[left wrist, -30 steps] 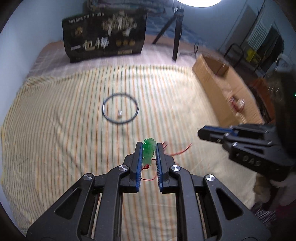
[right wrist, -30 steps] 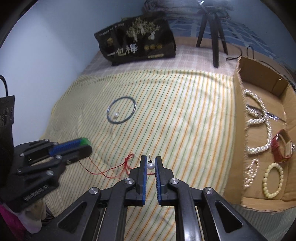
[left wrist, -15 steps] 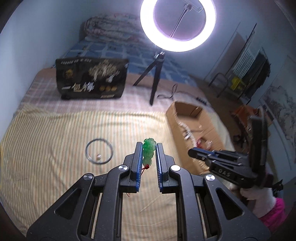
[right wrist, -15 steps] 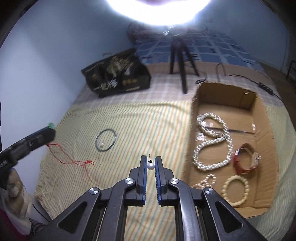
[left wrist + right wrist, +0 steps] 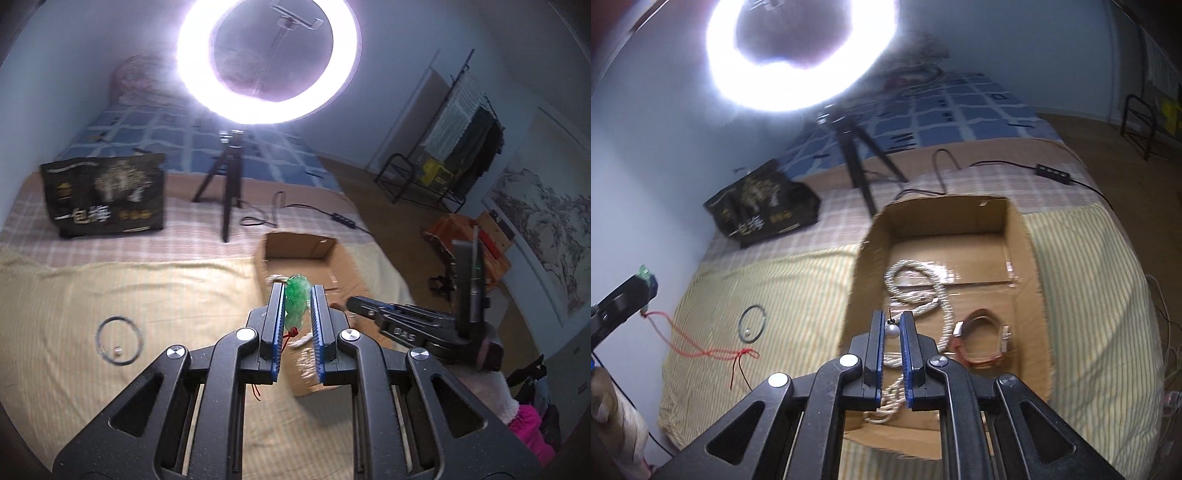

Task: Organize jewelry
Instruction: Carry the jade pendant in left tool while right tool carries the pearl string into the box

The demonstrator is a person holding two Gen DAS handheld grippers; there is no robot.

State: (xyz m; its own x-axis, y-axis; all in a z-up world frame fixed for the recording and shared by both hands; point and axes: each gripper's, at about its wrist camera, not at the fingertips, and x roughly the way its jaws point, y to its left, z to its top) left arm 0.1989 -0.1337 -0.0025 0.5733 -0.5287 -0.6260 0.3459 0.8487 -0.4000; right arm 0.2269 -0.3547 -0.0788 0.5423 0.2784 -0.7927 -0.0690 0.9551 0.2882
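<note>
My left gripper [image 5: 297, 291] is shut on a green jade pendant [image 5: 296, 300] and holds it in the air, near the cardboard box [image 5: 314, 247]. Its red cord [image 5: 701, 350] hangs down to the striped bed cover. My right gripper [image 5: 892, 323] is shut on a small pearl earring [image 5: 892, 329] and hovers over the box [image 5: 945, 218]. Inside the box lie a pearl rope necklace [image 5: 916, 291] and a red watch [image 5: 982, 343]. A dark bangle [image 5: 119, 335] with a small pearl [image 5: 117, 350] inside it lies on the cover at the left.
A black gift bag [image 5: 103, 195] stands at the back left. A ring light [image 5: 267, 59] on a tripod [image 5: 229, 184] stands behind the box. A power cable [image 5: 1052, 173] runs across the bed. The bed edge drops off at the right.
Both grippers have risen and moved right toward the box. The right gripper now hovers over the box interior; the pendant's cord has lifted further off the cover.
</note>
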